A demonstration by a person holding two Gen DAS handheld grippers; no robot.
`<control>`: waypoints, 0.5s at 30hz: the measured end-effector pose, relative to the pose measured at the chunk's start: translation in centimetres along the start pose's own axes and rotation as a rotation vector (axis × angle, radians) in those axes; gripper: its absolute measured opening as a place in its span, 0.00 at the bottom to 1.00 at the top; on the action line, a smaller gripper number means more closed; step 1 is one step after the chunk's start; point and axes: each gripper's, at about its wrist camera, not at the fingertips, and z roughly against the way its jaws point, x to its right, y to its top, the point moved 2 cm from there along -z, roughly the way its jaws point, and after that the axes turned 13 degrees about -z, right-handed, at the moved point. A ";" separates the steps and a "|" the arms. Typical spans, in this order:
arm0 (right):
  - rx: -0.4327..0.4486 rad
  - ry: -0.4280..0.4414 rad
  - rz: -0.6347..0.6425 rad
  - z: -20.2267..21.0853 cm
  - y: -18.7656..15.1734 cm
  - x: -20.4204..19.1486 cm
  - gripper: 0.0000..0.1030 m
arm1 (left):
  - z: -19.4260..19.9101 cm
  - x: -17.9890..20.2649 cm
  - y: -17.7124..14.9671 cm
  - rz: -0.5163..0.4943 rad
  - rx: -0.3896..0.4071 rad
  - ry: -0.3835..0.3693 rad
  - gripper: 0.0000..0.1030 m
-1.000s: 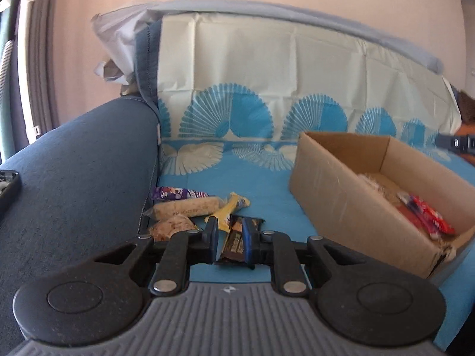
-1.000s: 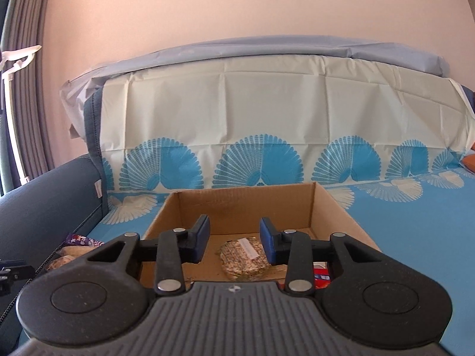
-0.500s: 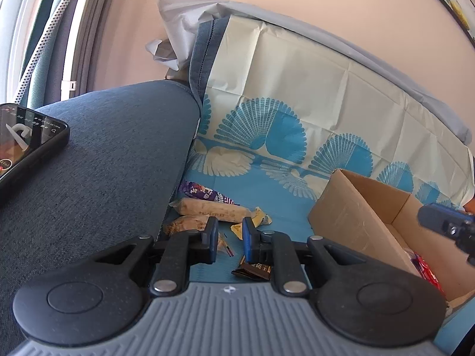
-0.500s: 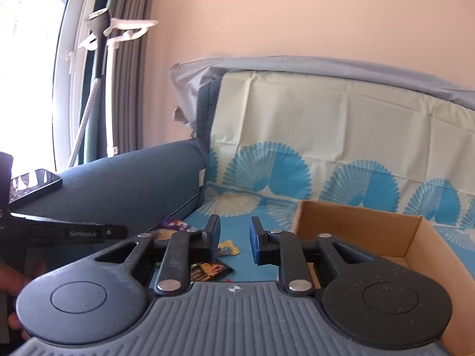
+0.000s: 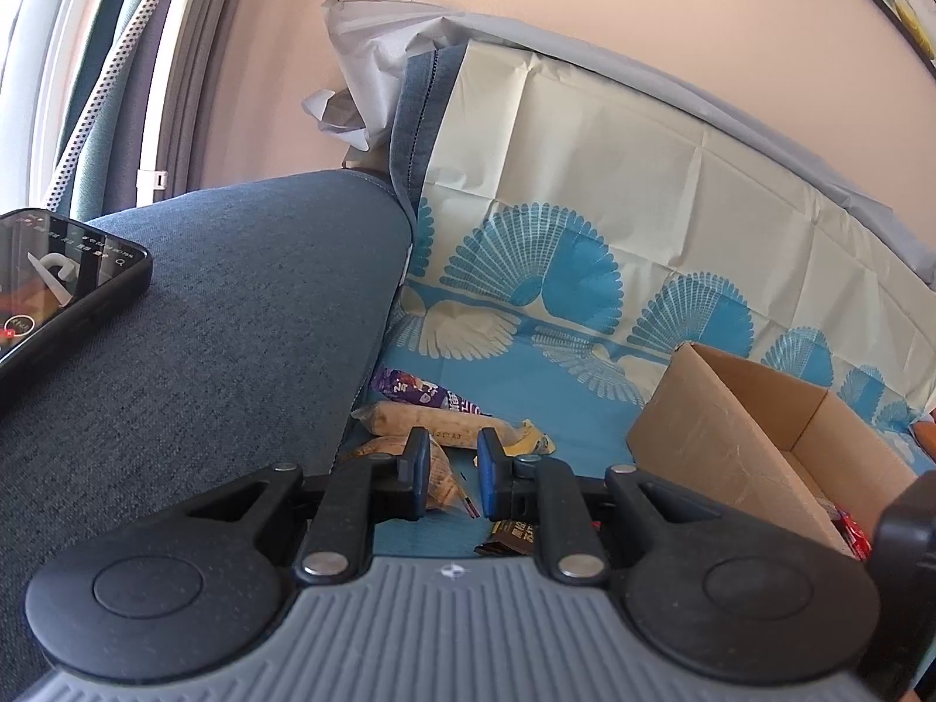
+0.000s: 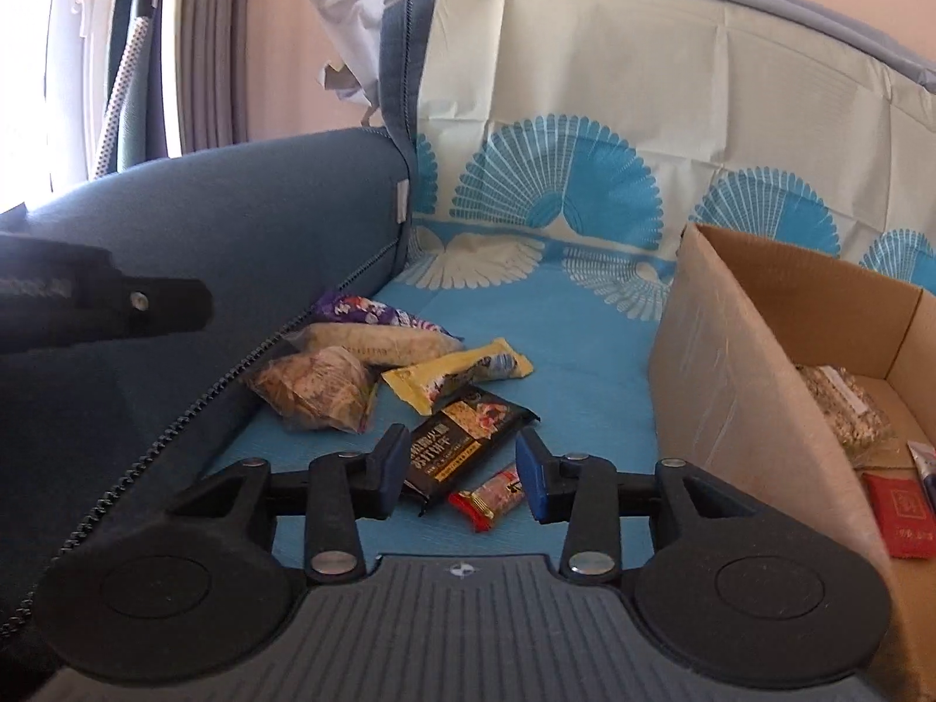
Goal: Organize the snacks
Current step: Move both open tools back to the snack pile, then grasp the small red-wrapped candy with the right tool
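Loose snacks lie on the blue sofa cover by the armrest: a purple wrapper (image 6: 362, 310), a pale cracker pack (image 6: 380, 345), a brown crumbly pack (image 6: 316, 389), a yellow wrapper (image 6: 456, 374), a black bar (image 6: 462, 439) and a small red snack (image 6: 488, 494). My right gripper (image 6: 463, 468) hovers just above the black bar and red snack. Its jaws are opening and the pads press on nothing. To the right an open cardboard box (image 6: 731, 386) holds an oat bar (image 6: 842, 403) and a red packet (image 6: 898, 515). My left gripper (image 5: 453, 456) is shut and empty, low over the same pile.
A dark phone (image 5: 58, 275) rests on the grey-blue sofa armrest (image 5: 234, 292) to the left. The backrest with its white and blue fan-pattern cover (image 6: 585, 117) closes off the far side. A window and curtain (image 6: 117, 58) stand beyond the armrest.
My right gripper swung left and down, from over the box to the loose snacks; its jaws narrowed, then widened. My left gripper rolled and shifted left early on, then held still.
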 end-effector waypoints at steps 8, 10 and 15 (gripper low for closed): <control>-0.072 -0.117 -0.107 -5.6 -0.4 2.1 0.49 | -1.6 0.4 -0.1 -0.031 -0.035 0.025 0.18; -0.122 -0.126 -0.145 -7.0 -0.6 2.7 0.49 | -2.4 0.6 -0.3 -0.049 -0.052 0.032 0.19; -0.135 -0.129 -0.119 -7.9 -1.0 2.4 0.38 | -5.0 1.4 -0.5 -0.108 -0.085 0.094 0.22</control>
